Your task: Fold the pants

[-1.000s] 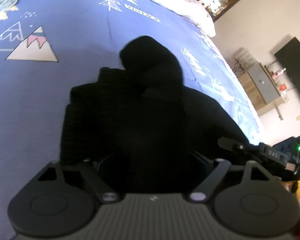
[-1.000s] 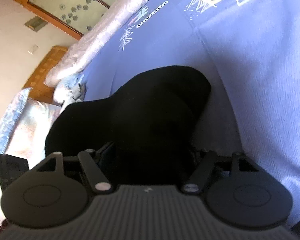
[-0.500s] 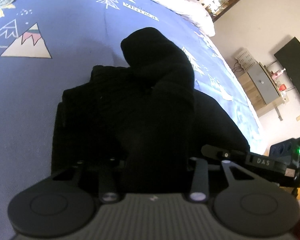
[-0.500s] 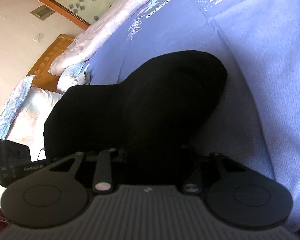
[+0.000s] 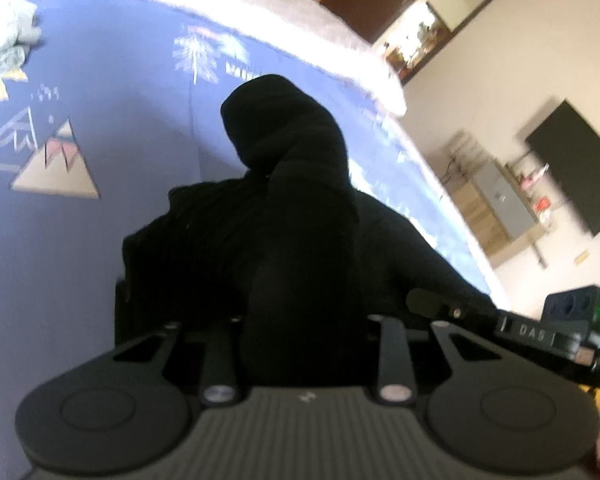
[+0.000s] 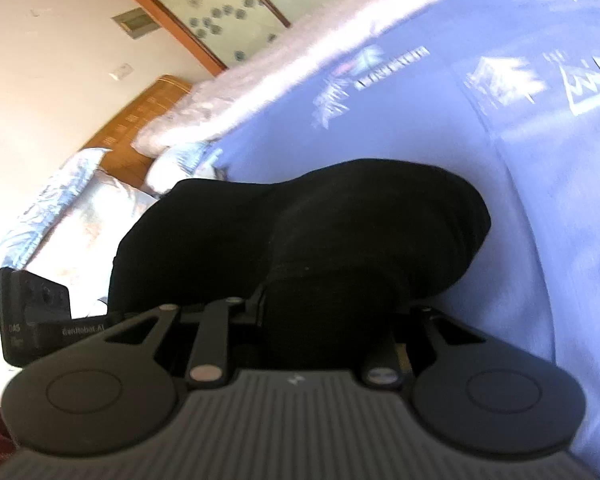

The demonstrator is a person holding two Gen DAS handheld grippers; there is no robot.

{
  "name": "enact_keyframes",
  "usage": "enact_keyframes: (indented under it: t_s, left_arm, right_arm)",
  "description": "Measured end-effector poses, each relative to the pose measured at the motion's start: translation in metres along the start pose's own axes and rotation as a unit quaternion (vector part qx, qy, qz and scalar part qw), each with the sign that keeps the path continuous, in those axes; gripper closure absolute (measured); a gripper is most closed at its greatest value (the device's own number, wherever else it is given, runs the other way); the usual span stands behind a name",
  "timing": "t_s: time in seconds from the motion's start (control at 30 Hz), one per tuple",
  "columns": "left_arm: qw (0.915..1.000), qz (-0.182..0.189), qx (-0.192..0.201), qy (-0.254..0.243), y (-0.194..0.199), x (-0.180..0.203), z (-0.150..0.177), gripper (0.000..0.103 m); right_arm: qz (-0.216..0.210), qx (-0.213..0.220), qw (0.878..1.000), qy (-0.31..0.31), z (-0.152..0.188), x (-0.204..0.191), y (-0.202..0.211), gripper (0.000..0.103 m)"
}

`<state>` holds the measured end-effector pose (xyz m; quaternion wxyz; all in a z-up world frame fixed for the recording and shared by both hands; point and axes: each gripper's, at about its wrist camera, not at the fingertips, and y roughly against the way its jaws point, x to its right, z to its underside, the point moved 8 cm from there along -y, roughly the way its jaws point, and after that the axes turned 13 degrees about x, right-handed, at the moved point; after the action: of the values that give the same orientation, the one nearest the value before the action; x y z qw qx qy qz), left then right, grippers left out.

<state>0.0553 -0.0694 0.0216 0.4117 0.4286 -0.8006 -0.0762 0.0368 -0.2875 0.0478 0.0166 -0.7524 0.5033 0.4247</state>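
Observation:
The black pants (image 5: 292,216) lie bunched on the blue bedspread (image 5: 100,80), and each gripper holds a fold of them. My left gripper (image 5: 304,320) is shut on the pants; the cloth rises from between its jaws and hides the fingertips. My right gripper (image 6: 328,312) is shut on the pants (image 6: 340,224) too, its fingertips buried in black cloth. The right gripper (image 5: 540,332) shows at the right edge of the left wrist view, and the left gripper (image 6: 36,320) at the left edge of the right wrist view.
A white quilt (image 5: 260,12) lies along the far side of the bed. A grey-green cloth (image 5: 8,44) lies at the far left. Pillows (image 6: 60,208) and a wooden headboard (image 6: 140,120) are to the left in the right wrist view. A cabinet and dark screen (image 5: 572,176) stand against the wall.
Both grippers closed on the pants and have lifted and tilted up, pulling the cloth off the bed; more of the room shows now.

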Motion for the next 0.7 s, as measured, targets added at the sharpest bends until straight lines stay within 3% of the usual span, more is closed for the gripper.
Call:
enact_keyframes:
  t_s: [0.17, 0.27, 0.4, 0.5, 0.53, 0.63, 0.7]
  left_arm:
    - [0.9995, 0.004, 0.032, 0.003, 0.005, 0.006, -0.049, 0.075]
    - [0.9976, 0.006, 0.061, 0.032, 0.009, 0.004, -0.08, 0.075]
    - [0.9947, 0.008, 0.075, 0.069, 0.005, -0.007, -0.092, 0.072]
    - [0.9959, 0.004, 0.043, 0.08, -0.019, -0.011, -0.076, 0.069]
    - [0.9964, 0.001, 0.028, 0.08, -0.028, -0.013, -0.066, 0.063]
    - [0.997, -0.029, -0.027, 0.067, -0.073, -0.011, -0.033, 0.046]
    - [0.9964, -0.046, -0.058, 0.042, -0.095, -0.008, -0.014, 0.041]
  right_arm:
    - [-0.03, 0.009, 0.999, 0.025, -0.043, -0.026, -0.027, 0.074]
    - [-0.049, 0.01, 0.998, 0.037, -0.074, -0.047, -0.045, 0.074]
    - [-0.056, 0.008, 0.995, 0.078, -0.095, -0.07, -0.055, 0.074]
    - [-0.025, 0.005, 0.995, 0.099, -0.084, -0.056, -0.05, 0.074]
    - [-0.009, 0.004, 0.995, 0.1, -0.08, -0.047, -0.047, 0.074]
    - [0.065, 0.007, 0.992, 0.112, -0.065, -0.003, -0.032, 0.074]
    - [0.122, 0.003, 0.987, 0.107, -0.054, 0.038, -0.021, 0.074]
